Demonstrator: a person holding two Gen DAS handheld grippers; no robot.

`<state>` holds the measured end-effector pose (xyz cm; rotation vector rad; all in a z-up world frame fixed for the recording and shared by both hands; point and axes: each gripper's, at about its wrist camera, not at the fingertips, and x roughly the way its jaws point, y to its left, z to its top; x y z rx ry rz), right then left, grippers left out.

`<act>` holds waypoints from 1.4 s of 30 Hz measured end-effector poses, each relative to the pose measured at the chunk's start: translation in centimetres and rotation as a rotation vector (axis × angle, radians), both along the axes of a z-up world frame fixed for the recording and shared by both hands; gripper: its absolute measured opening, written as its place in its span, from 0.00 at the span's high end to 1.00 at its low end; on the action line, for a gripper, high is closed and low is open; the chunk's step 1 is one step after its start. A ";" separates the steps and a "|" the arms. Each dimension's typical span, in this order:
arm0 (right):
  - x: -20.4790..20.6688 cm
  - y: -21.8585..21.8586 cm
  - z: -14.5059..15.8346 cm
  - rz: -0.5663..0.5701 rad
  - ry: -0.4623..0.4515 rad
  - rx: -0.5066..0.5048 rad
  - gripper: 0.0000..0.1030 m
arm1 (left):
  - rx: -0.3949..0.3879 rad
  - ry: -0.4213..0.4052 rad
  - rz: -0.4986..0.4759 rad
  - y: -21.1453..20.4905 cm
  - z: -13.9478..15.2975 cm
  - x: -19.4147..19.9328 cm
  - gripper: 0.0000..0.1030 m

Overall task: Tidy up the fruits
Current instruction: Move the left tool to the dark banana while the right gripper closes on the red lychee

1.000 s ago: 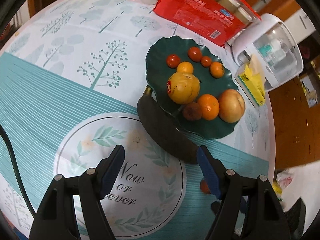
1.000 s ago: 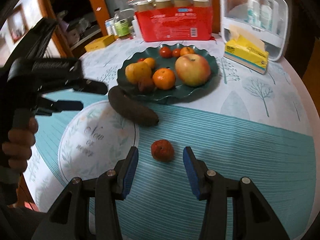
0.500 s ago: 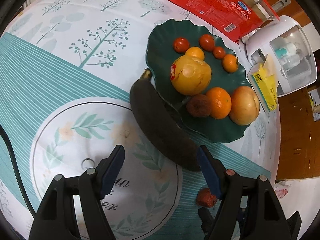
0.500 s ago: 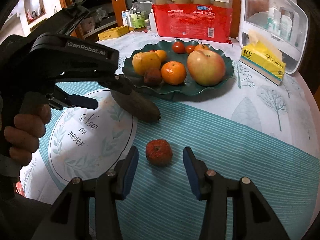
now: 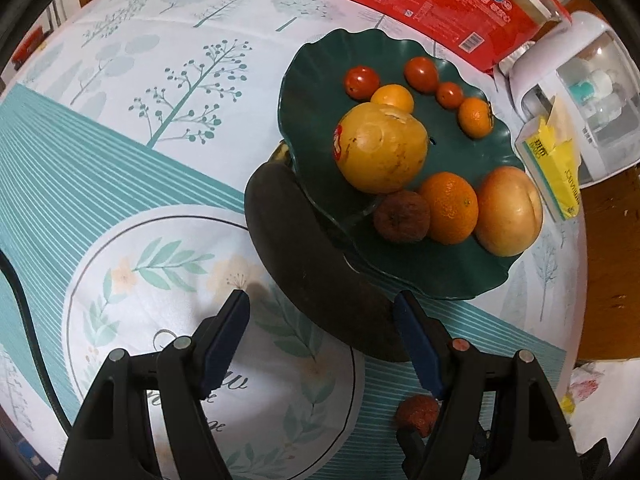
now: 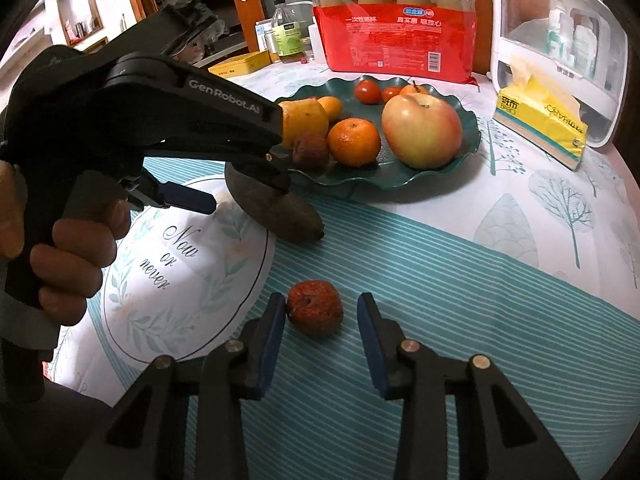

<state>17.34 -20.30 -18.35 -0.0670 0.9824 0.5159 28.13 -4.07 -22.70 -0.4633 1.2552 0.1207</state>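
Note:
A dark green wavy plate holds a yellow pear, an apple, oranges, small tomatoes and a wrinkled brown fruit. A blackened banana lies on the cloth against the plate's near edge. My left gripper is open, its fingers straddling the banana's near end just above it. A small wrinkled red fruit lies on the striped cloth. My right gripper is open, its blue pads on either side of the red fruit, not touching.
A red pack of cups and bottles stand behind the plate. A yellow tissue pack and a white storage box are at the right. The table edge is close on the right. A black cable runs at the left.
My left gripper has moved forward and down over the banana. My right gripper has advanced until the red fruit sits between its pads. Both stay open.

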 end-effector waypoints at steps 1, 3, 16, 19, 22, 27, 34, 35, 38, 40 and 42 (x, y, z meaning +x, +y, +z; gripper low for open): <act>0.0 0.0 0.0 0.001 -0.001 0.002 0.64 | 0.007 0.008 0.003 -0.2 0.0 0.2 0.29; 0.2 0.0 0.0 0.002 0.002 0.010 0.64 | -0.004 0.023 0.019 -0.1 -0.1 0.4 0.29; 0.8 0.4 -0.1 0.003 0.040 0.027 0.70 | -0.056 0.108 0.126 0.4 -0.9 1.0 0.28; 1.0 0.2 -0.2 -0.004 0.053 0.040 0.71 | -0.057 0.100 0.137 0.2 -0.8 0.8 0.29; 1.1 0.2 -0.2 -0.008 0.061 0.045 0.71 | -0.074 0.086 0.139 0.4 -0.7 0.1 0.35; 1.3 0.1 -0.2 -0.014 0.076 0.051 0.72 | -0.112 0.059 0.135 0.4 -0.5 -0.2 0.52; 1.2 -0.1 -0.2 -0.026 0.084 0.049 0.72 | -0.150 0.038 0.137 0.3 -0.4 -0.4 0.58; 1.2 -0.2 -0.1 -0.028 0.086 0.050 0.72 | -0.151 0.040 0.135 0.4 -0.4 -0.4 0.58; 1.3 0.0 -0.1 -0.028 0.092 0.050 0.72 | -0.155 0.043 0.127 0.6 -0.4 -0.4 0.60; 1.3 0.1 0.1 -0.026 0.091 0.051 0.72 | -0.155 0.049 0.127 0.8 -0.3 -0.4 0.61; 1.2 0.0 0.1 -0.028 0.092 0.053 0.72 | -0.150 0.053 0.120 1.2 0.0 -0.6 0.62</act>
